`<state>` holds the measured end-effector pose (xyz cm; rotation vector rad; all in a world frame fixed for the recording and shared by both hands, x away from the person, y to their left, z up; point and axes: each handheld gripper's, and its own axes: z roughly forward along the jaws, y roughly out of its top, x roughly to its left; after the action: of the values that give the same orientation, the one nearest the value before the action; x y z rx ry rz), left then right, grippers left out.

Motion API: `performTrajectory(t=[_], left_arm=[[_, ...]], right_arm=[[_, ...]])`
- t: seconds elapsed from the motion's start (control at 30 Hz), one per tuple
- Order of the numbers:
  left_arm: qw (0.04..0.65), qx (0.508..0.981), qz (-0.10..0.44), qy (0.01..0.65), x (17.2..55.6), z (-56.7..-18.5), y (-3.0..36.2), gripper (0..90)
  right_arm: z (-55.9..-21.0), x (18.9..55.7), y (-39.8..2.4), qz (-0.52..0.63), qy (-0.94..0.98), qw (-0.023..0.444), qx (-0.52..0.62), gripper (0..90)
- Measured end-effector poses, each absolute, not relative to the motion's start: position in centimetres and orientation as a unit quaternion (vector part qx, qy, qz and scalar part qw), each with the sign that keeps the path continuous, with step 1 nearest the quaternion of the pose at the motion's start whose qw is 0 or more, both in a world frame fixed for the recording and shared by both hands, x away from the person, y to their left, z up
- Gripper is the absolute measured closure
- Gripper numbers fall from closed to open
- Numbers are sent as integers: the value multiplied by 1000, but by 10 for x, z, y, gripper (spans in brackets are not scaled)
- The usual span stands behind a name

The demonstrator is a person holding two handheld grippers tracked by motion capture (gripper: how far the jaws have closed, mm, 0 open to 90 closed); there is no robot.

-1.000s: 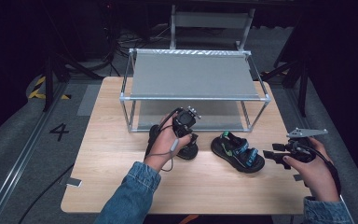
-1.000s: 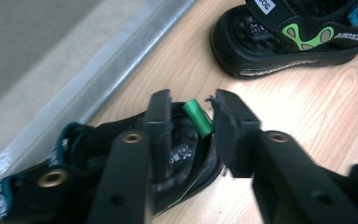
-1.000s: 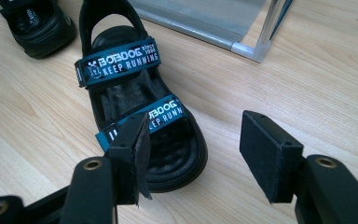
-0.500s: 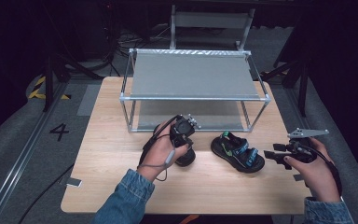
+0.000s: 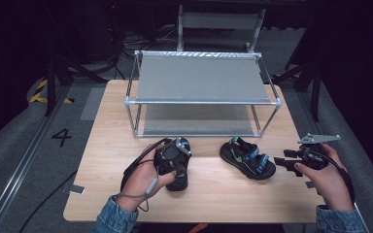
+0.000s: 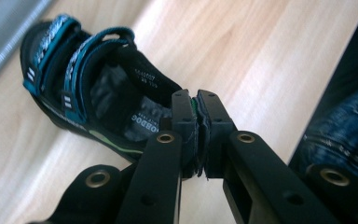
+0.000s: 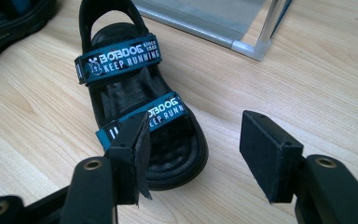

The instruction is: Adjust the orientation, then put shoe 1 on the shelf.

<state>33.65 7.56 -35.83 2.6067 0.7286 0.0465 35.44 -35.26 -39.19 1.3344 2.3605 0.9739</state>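
Two black sandals with teal straps lie on the wooden table. The left sandal sits near the table's front, under my left gripper. That gripper points down and is shut on the sandal's heel edge, with a thin strip of it pinched between the pads. The right sandal lies flat at centre right, its straps reading BOBDOG KEEP RUNNING. My right gripper is open just to that sandal's right, low over the table, with its toe end in front of the jaws.
A two-tier metal rack with grey shelves stands across the back half of the table; its front corner post is close behind the right sandal. Bare wood lies between the sandals. A denim sleeve is beside the left gripper.
My left gripper has shut on the left sandal and drawn it away from the rack toward the table's front edge. The right gripper and the right sandal have stayed put.
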Motion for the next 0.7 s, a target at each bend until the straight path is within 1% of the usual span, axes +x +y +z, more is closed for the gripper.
performTrajectory(t=[0.17,0.2,0.27,0.3,0.33,0.37,0.5,0.63,0.67,0.7], left_arm=[[208,942,7,261,332,-360,76,862],[207,942,-3,264,332,-363,76,862],[210,941,-11,266,333,-364,77,851],[216,939,-18,267,333,-365,77,831],[220,937,-19,270,334,-365,77,769],[225,935,-13,275,334,-364,78,678],[246,925,10,289,339,-361,84,446],[252,916,52,308,347,-363,90,325],[252,916,52,308,347,-363,90,305],[253,914,61,311,350,-364,92,305]], right_arm=[[-391,354,-352,336,812,131,459,442],[-390,353,-353,336,812,132,458,442],[-389,352,-354,339,810,134,459,442],[-388,351,-354,340,810,134,459,442],[-388,350,-355,340,809,133,460,442],[-388,349,-355,341,810,134,459,442],[-385,347,-359,342,807,139,462,441],[-385,345,-360,340,806,140,463,441],[-385,345,-360,340,806,141,464,441],[-385,345,-360,340,806,141,464,441]])
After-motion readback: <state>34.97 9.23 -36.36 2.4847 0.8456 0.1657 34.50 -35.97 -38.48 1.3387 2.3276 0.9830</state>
